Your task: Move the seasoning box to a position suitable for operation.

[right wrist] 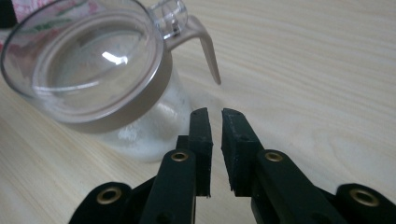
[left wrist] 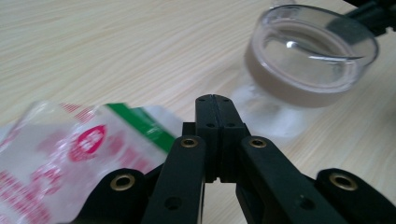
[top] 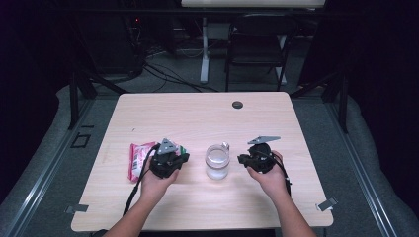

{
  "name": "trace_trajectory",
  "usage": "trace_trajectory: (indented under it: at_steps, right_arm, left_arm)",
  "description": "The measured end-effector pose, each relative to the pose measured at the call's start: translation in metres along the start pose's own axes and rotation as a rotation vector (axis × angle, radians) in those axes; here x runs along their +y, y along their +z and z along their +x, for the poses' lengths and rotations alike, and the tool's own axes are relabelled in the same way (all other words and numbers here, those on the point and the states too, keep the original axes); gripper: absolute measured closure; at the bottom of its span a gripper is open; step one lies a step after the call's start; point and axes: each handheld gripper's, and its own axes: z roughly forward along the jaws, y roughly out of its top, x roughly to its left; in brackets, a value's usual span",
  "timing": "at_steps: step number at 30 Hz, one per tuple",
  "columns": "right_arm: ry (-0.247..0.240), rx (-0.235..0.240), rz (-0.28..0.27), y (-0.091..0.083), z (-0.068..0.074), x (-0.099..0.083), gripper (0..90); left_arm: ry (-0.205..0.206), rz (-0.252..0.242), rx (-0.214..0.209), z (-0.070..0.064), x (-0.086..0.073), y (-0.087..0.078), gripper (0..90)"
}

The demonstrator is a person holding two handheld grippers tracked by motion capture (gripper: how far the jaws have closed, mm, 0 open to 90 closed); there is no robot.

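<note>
Looking down from the high view, the jar (top: pixel 217 161) stands upright on the table (top: pixel 197 113), between the left gripper (top: pixel 170 160) and the right gripper (top: pixel 254 159), near both and touching neither. A pink and green packet (top: pixel 139 158) lies flat under and beside the left gripper.

In the left gripper view, the jaws are pressed together with nothing between them. The packet (left wrist: pixel 70 154) lies just left of them; the jar (left wrist: pixel 308 60) stands beyond, to the right.

In the right gripper view, the jaws stand slightly apart, gripping nothing. The jar (right wrist: pixel 93 70), lid on, handle (right wrist: pixel 198 39) pointing right, sits just ahead and left.
</note>
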Motion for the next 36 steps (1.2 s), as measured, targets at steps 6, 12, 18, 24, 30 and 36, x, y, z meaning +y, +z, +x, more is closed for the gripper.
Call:
trace_trajectory:
  at_steps: [6, 12, 18, 24, 30, 36]
  right_arm:
    - [0.003, 0.046, -0.003, 0.007, -0.003, 0.006, 86.7]
    - [-0.020, 0.078, 0.007, 0.016, 0.004, 0.011, 87.2]
    - [-0.050, 0.051, 0.022, 0.017, 0.014, 0.011, 90.0]
    - [-0.081, 0.079, 0.033, 0.017, 0.026, 0.010, 90.0]
    - [-0.146, 0.100, 0.041, 0.025, 0.035, 0.010, 84.3]
    - [-0.164, 0.076, 0.020, 0.036, 0.022, 0.010, 76.7]
  left_arm:
    - [0.053, 0.029, 0.004, -0.020, 0.005, 0.009, 90.0]
    - [0.098, 0.047, -0.002, -0.031, 0.004, 0.009, 90.0]
    - [0.096, 0.032, -0.004, -0.029, -0.001, 0.000, 90.0]
    - [0.087, 0.015, -0.010, -0.024, -0.005, -0.012, 90.0]
    - [0.068, 0.003, 0.005, -0.018, -0.007, -0.024, 88.1]
    - [0.065, 0.014, 0.023, -0.016, -0.011, -0.029, 86.3]
